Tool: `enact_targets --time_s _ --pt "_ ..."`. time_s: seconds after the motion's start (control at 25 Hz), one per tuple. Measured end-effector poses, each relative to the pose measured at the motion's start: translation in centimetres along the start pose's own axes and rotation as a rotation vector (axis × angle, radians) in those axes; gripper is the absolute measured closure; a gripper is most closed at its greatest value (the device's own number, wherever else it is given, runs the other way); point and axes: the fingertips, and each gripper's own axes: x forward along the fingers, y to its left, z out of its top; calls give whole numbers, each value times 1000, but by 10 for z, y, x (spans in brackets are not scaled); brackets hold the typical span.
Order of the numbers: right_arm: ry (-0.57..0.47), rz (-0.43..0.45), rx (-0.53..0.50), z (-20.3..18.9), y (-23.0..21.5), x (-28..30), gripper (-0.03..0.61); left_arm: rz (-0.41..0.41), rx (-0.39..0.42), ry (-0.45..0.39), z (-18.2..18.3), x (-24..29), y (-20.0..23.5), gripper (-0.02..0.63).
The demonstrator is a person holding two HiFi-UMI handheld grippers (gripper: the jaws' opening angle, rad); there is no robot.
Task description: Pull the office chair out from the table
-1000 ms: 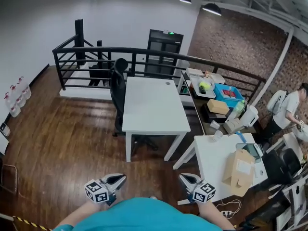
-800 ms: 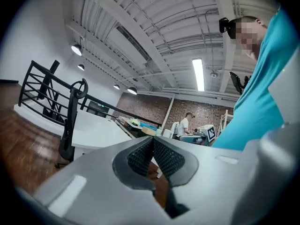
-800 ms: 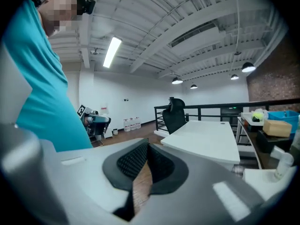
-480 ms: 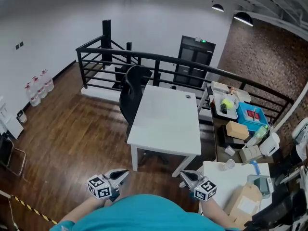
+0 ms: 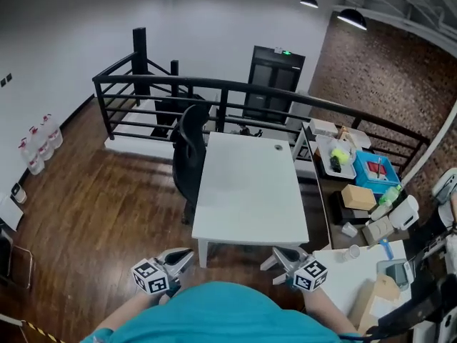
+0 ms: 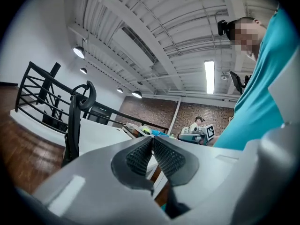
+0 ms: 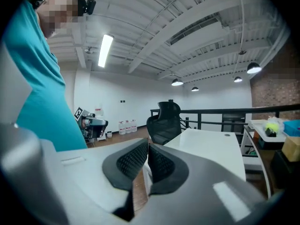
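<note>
A black office chair (image 5: 188, 156) stands tucked against the left side of a white table (image 5: 250, 191); it also shows as the chair (image 7: 165, 121) beside the table (image 7: 211, 146) and as the chair (image 6: 77, 121). My left gripper (image 5: 184, 257) and right gripper (image 5: 275, 256) are held close to my body at the bottom of the head view, short of the table's near end. Both are shut with nothing between the pads. The left gripper (image 6: 151, 142) and the right gripper (image 7: 148, 146) show their tips touching.
A black railing (image 5: 235, 95) runs behind the table. A shelf unit (image 5: 335, 156) with boxes and trays stands to the right, and a second white table (image 5: 357, 277) with a cardboard box at the lower right. Water bottles (image 5: 36, 145) line the left wall. Wooden floor lies left of the chair.
The view has shifted closer to the white table and chair; both now sit nearer and more central. Both grippers stay shut and keep their places near my body.
</note>
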Motion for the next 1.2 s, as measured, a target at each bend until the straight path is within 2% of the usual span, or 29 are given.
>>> enact_targets --time_s 0.24,0.4,0.52,0.68,0.88,1.0,1.2 --pt "-28 -78 9 17 -22 67 572 -118 31 55 19 14 69 568" --pt "7 -55 4 12 -33 107 559 -109 -3 53 25 26 116 553" --pt "10 -40 36 -5 -61 128 537 -83 -4 53 22 41 145 542" --pt "-20 32 41 -12 -116 170 520 -15 10 73 22 77 190 531" --pt "-60 220 37 -14 -178 229 464 141 49 100 22 127 234 468" --pt "-81 318 16 -3 -211 271 424 243 66 115 20 151 270 437" --pt "-96 442 -15 29 -200 328 367 359 97 146 41 156 305 387"
